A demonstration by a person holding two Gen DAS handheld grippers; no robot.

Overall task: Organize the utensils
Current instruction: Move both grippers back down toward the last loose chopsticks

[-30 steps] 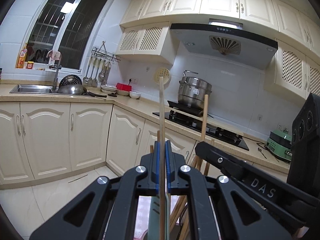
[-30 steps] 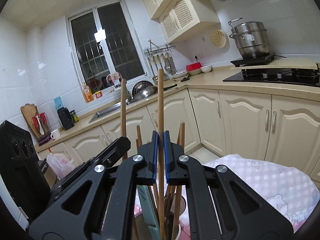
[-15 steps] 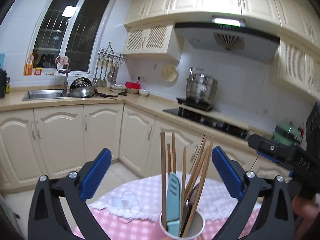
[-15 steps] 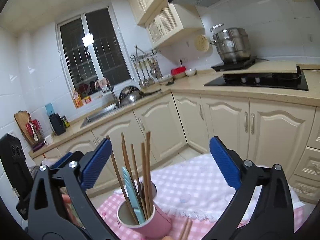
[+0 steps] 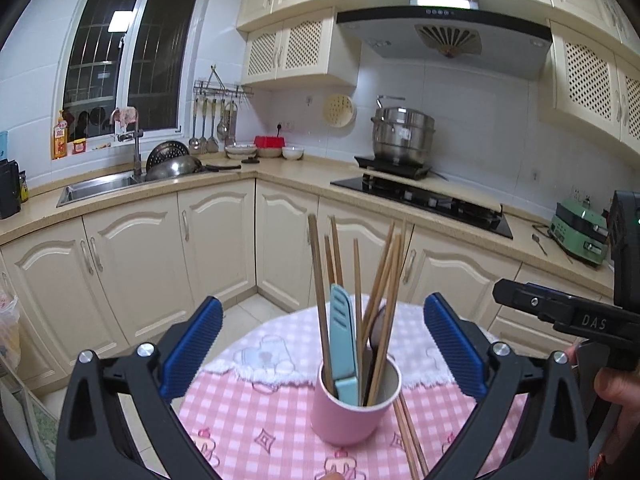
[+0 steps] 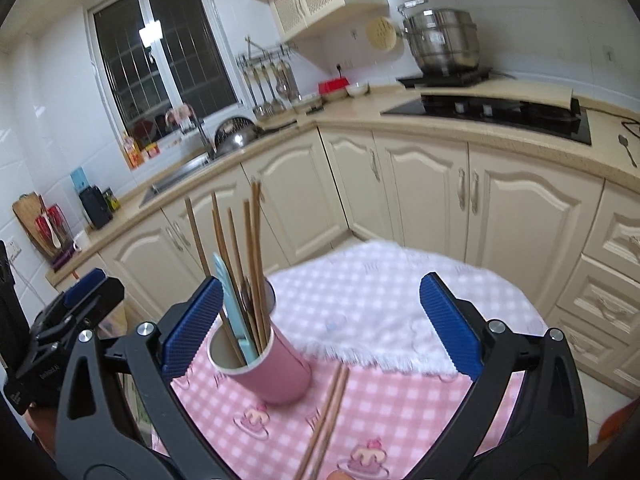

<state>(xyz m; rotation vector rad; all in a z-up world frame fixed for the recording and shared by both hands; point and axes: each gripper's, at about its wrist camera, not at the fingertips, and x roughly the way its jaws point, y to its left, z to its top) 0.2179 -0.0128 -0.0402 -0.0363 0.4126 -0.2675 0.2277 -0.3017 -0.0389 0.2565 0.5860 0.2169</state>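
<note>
A pink cup [image 5: 354, 402] stands on the pink checked tablecloth [image 5: 248, 412]. It holds several wooden chopsticks [image 5: 320, 304], a light blue utensil [image 5: 343, 344] and a dark spoon. My left gripper [image 5: 322, 354] is open and empty, just behind the cup. In the right wrist view the cup [image 6: 266, 364] sits by the left finger of my right gripper [image 6: 320, 328], which is open and empty. Two loose chopsticks [image 6: 326, 416] lie on the cloth beside the cup; they also show in the left wrist view [image 5: 408, 438].
The small round table [image 6: 400, 292] stands in a kitchen with cream cabinets [image 5: 216, 248]. A sink [image 5: 100, 188], a black hob [image 5: 420, 200] and a steel pot [image 5: 402, 130] are on the counter behind. The right gripper's body [image 5: 576, 316] shows at the right.
Both grippers were shut on chopsticks standing in the cup a second ago. Both have opened, let go and pulled back, and the cup now shows whole.
</note>
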